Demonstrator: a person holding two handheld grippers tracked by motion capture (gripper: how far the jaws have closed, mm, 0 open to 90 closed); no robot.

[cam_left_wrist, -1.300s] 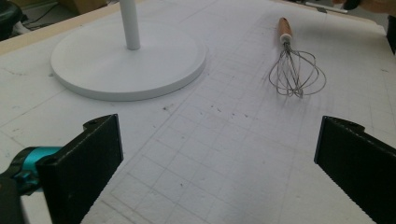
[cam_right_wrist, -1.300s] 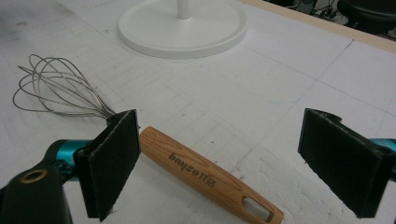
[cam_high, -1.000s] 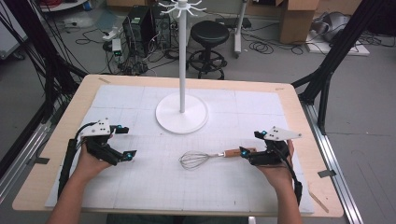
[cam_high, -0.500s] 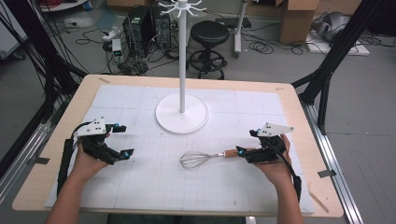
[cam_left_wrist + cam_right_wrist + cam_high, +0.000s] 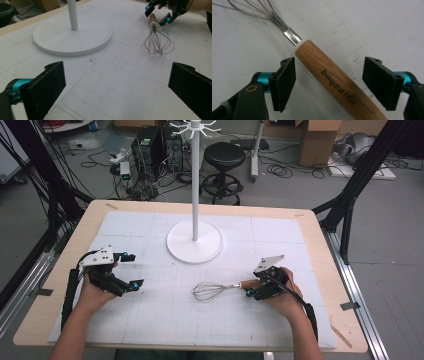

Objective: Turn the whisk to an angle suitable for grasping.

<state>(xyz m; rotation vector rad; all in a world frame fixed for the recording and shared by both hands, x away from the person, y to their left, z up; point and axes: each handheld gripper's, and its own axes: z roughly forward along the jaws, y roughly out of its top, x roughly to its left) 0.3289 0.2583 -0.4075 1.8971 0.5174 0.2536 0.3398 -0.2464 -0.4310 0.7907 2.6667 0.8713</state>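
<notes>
Wood marks the grasp point: the whisk (image 5: 332, 82) lies flat on the white gridded mat of the table (image 5: 310, 215), and its wooden handle runs diagonally across the right gripper view, from upper left toward lower right. The right gripper (image 5: 332, 85) straddles that handle, its fingers (image 5: 284, 82) spread wide with one on either side and clear gaps between pad and wood, so nothing is gripped yet. The straddle sits near the metal collar, where the handle is thick and straight, which looks like a sensible place to close on.

In the high view the whisk (image 5: 215, 290) sits right of centre in the lower half of the frame, wire head pointing left, handle toward the right gripper (image 5: 250, 290).

The left gripper (image 5: 131, 270) is at lower left of the high view, well apart from the whisk, fingers (image 5: 47, 87) wide open and empty. It appears parked to leave the work to the other hand.

The white stand (image 5: 194, 240) rises at upper centre, its hooked top likely where the whisk belongs.
</notes>
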